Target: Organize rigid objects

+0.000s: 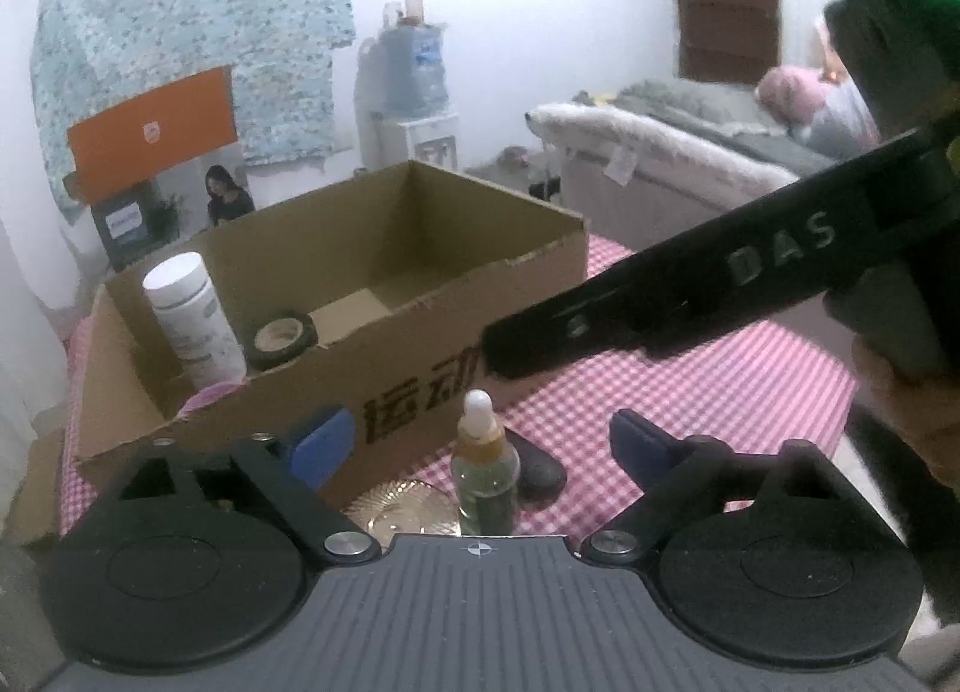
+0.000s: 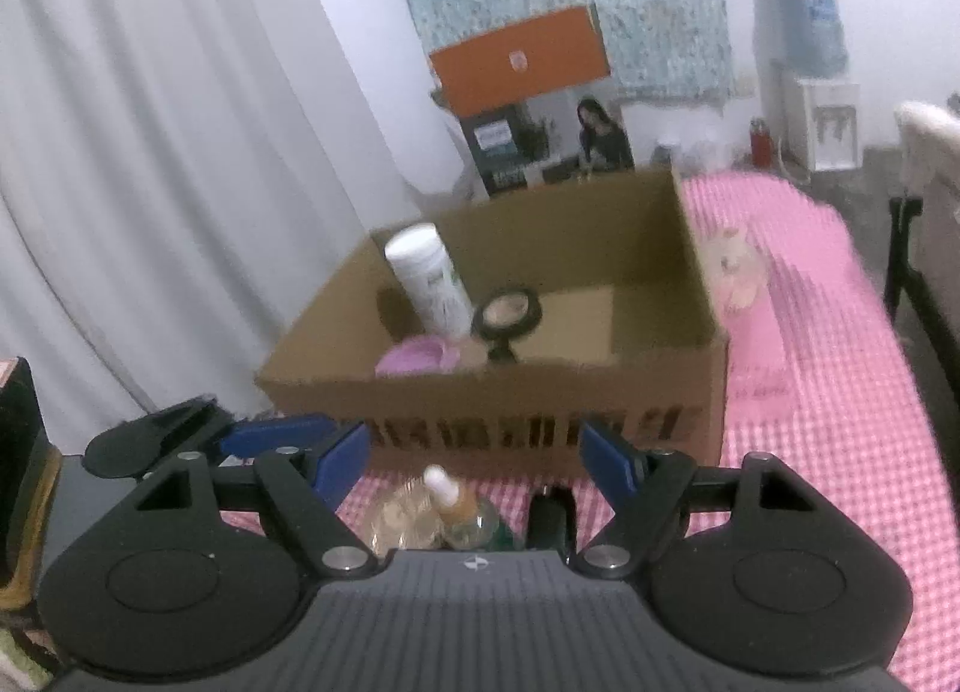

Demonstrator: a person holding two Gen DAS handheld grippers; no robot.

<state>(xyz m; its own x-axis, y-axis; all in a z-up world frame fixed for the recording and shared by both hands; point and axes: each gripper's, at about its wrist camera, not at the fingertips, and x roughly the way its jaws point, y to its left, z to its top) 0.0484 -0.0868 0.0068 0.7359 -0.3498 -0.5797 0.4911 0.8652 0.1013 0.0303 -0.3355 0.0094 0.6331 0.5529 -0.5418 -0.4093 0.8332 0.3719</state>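
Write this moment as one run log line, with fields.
left gripper: open, empty | right gripper: open, empty | cardboard box: holds white bottle, tape roll | dropper bottle: outside on tablecloth

Both views sit low behind their own jaws, angled down at the checked tablecloth [image 1: 690, 392]. Left wrist view looks along the cardboard box [image 1: 336, 296] from its front-left corner, close in; the right gripper's body crosses its upper right. Right wrist view faces the box [image 2: 492, 386] squarely, a bit blurred, probably slightly farther back. Shared: box, dropper bottle [image 1: 485, 464] [image 2: 456, 512], orange carton [image 1: 150, 128] [image 2: 522, 62] behind.
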